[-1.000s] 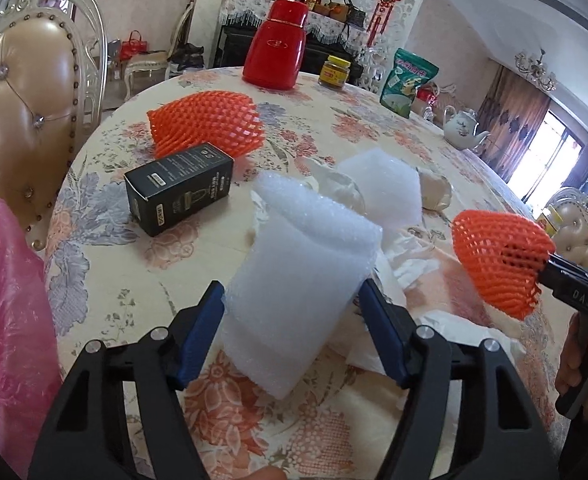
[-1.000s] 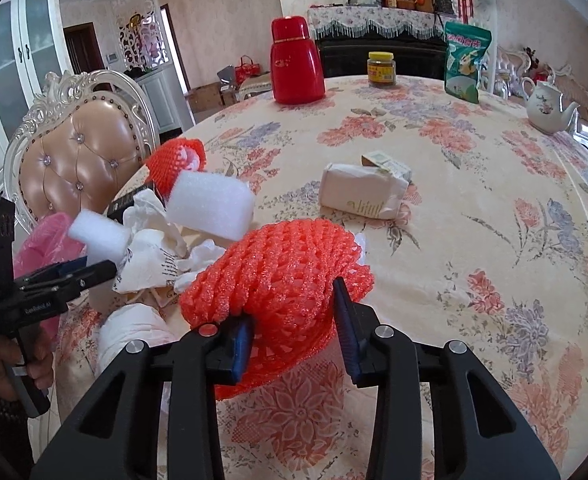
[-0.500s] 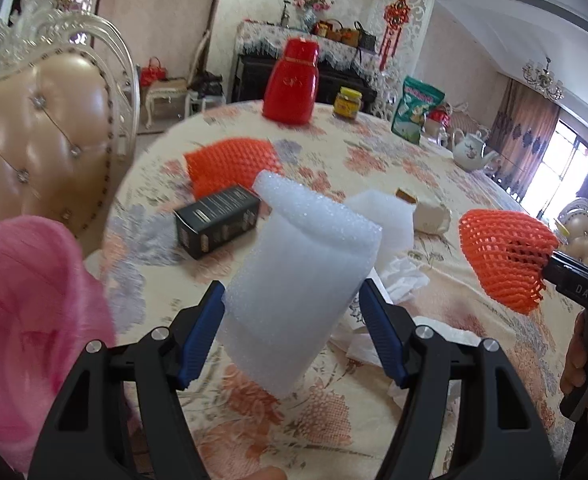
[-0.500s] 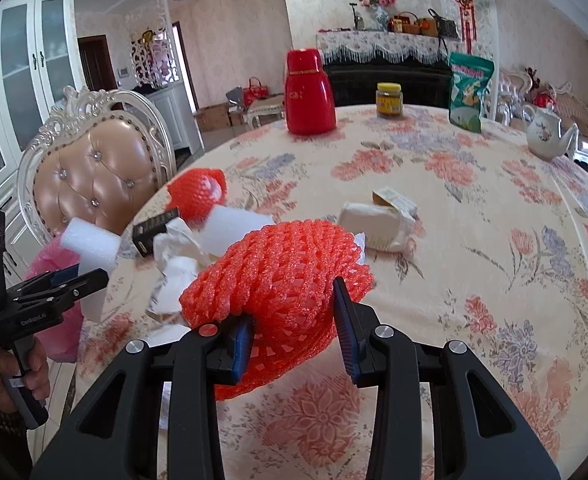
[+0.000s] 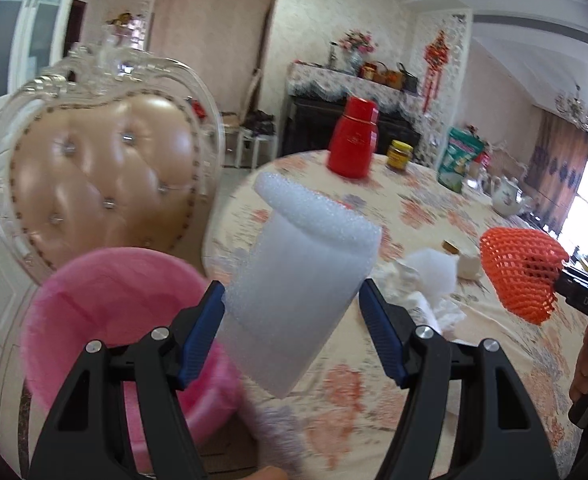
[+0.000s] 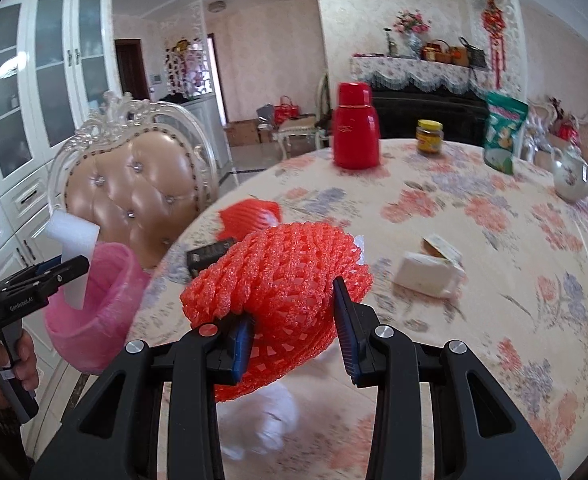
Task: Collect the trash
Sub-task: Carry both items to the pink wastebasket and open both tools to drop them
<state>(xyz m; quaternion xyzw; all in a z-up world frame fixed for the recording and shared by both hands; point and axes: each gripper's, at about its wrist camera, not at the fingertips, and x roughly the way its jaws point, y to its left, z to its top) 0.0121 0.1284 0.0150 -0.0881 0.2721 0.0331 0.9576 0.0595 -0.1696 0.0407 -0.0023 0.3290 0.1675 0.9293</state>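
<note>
Left wrist: white foam roll [image 5: 298, 292] tilts upright, top leaning left.

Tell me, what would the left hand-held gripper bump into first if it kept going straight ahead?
Probably the table edge. The left hand-held gripper holds white foam and points down past the pink bin toward it. Depth is hard to judge.
</note>
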